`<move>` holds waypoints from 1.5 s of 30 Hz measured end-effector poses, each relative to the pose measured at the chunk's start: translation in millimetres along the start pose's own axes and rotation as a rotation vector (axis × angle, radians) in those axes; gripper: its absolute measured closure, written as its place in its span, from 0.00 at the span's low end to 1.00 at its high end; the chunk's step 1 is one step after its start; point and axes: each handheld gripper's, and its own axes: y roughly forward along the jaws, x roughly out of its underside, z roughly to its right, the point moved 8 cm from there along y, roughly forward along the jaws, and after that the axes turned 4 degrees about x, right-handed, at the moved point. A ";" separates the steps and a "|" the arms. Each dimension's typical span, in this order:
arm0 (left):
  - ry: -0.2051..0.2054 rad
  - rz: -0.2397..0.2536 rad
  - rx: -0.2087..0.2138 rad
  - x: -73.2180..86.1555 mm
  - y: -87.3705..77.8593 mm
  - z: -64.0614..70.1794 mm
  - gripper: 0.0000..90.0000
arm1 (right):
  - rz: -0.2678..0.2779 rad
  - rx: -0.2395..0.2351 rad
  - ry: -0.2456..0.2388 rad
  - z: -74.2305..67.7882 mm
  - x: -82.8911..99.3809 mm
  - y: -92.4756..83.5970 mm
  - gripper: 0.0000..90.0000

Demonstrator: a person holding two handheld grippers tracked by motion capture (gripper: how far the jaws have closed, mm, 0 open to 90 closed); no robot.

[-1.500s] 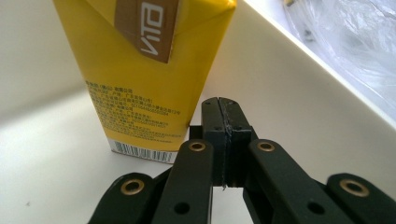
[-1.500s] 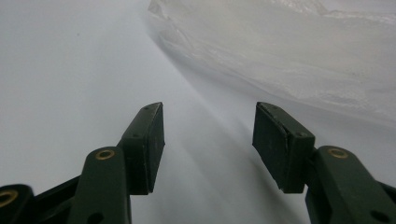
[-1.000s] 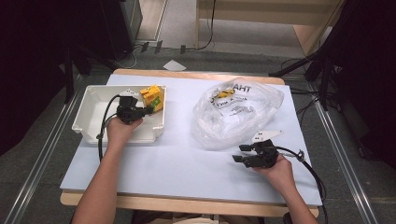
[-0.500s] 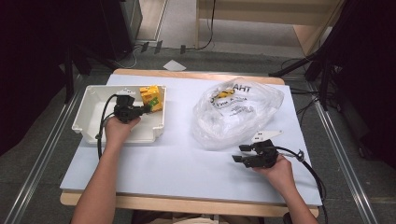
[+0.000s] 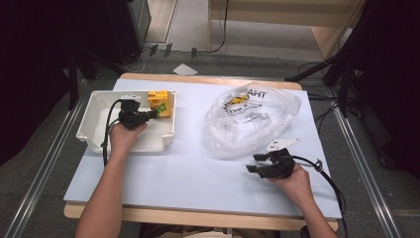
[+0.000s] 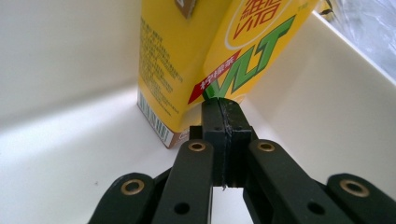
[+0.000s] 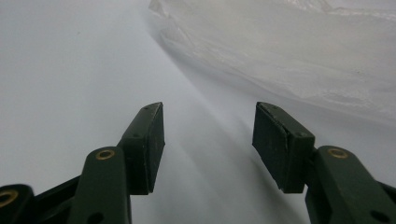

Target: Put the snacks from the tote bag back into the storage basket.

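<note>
Yellow drink carton (image 6: pixel 205 60) stands upright in the white tray's (image 5: pixel 96 106) far corner, right at the tip of the left gripper (image 6: pixel 219 100), whose jaws are pressed together with nothing between them, likely nudging the box into place rather than gripping. Carton: glossy printed card, boxy. Tray: smooth hard plastic, raised walls. Right gripper (image 7: pixel 208 135) rests on the table, jaws wide, empty, the crinkly clear plastic bag (image 5: pixel 252 119) just ahead.

We see a pale blue-topped table (image 5: pixel 188 173) with a wooden edge filling the middle of the frame. At its left sits a white rectangular plastic tray (image 5: pixel 94 116); right of centre lies a crumpled clear plastic bag (image 5: pixel 252 119) with black print.
</note>
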 end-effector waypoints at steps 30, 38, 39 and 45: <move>-0.031 -0.001 0.001 -3.4 -5.7 -5.1 0.96 | -0.008 0.005 -0.006 -0.9 1.7 -0.9 0.50; -0.040 -0.021 0.031 -4.5 -14.0 3.4 0.78 | -0.010 0.004 -0.008 -0.8 2.0 -1.0 0.51; -0.043 -0.015 0.033 -5.7 -16.0 5.3 0.76 | -0.010 0.004 -0.008 -0.8 2.1 -1.0 0.51; -0.019 -0.034 0.028 -7.1 -22.8 16.2 0.64 | -0.014 0.001 -0.010 -1.1 2.4 -1.1 0.51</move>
